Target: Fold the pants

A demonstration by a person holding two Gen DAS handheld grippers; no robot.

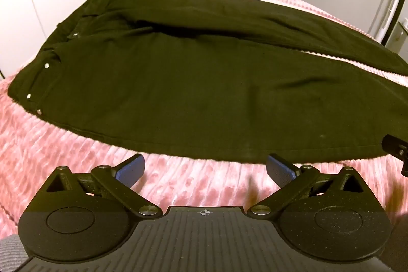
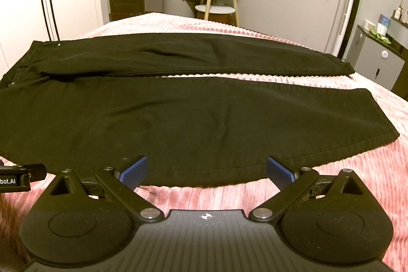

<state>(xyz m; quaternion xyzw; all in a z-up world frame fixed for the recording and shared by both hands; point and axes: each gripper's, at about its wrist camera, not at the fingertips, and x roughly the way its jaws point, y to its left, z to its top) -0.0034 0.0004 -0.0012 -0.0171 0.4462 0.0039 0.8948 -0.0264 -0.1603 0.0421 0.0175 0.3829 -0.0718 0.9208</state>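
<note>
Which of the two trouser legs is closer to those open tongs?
The front leg of the black pants, whose outer seam lies just beyond both the right tongs and left tongs. The far leg lies behind it, across a strip of pink bedspread.

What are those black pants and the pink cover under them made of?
The pants look like matte black denim or heavy cotton: stitched seams, metal rivets at the pockets. The pink cover looks like plush, ribbed velvet or fleece, with a soft sheen on its ridges. Neither fibre can be confirmed by sight.
</note>
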